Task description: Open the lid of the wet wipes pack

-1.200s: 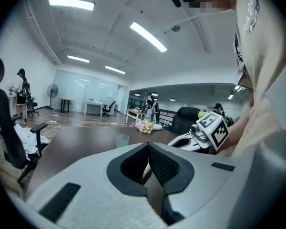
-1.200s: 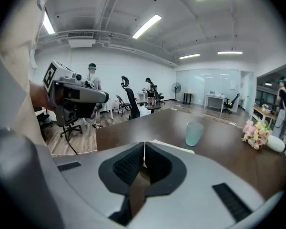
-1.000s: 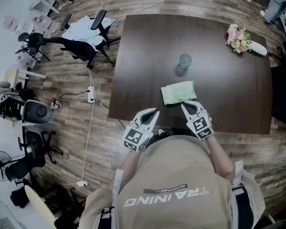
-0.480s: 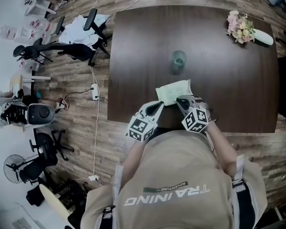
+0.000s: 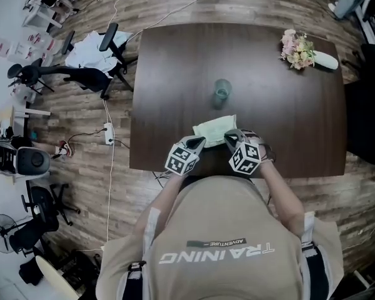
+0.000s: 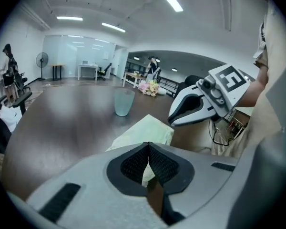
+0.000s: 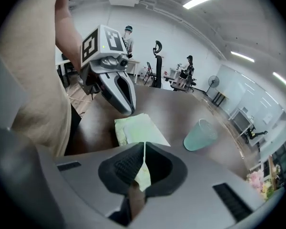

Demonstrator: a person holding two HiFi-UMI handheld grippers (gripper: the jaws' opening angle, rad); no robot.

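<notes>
A pale green wet wipes pack [image 5: 215,130] lies flat on the dark brown table [image 5: 175,74] near its front edge. My left gripper [image 5: 197,144] sits at the pack's near left corner, its jaws shut with nothing between them. My right gripper [image 5: 230,139] is at the near right corner, also shut and empty. In the left gripper view the pack [image 6: 143,130] lies just beyond the closed tips [image 6: 148,144], with the right gripper [image 6: 200,101] beside it. In the right gripper view the pack [image 7: 136,128] shows past the closed tips [image 7: 144,144]. Its lid lies flat.
A translucent teal cup [image 5: 222,90] stands behind the pack, mid-table. A bunch of flowers [image 5: 298,49] lies at the far right corner. Office chairs [image 5: 87,67] and cables sit on the wooden floor to the left. The person's torso is against the table's front edge.
Both grippers have moved forward from the table's front edge up to the pack's near corners. The pack and cup have not moved.
</notes>
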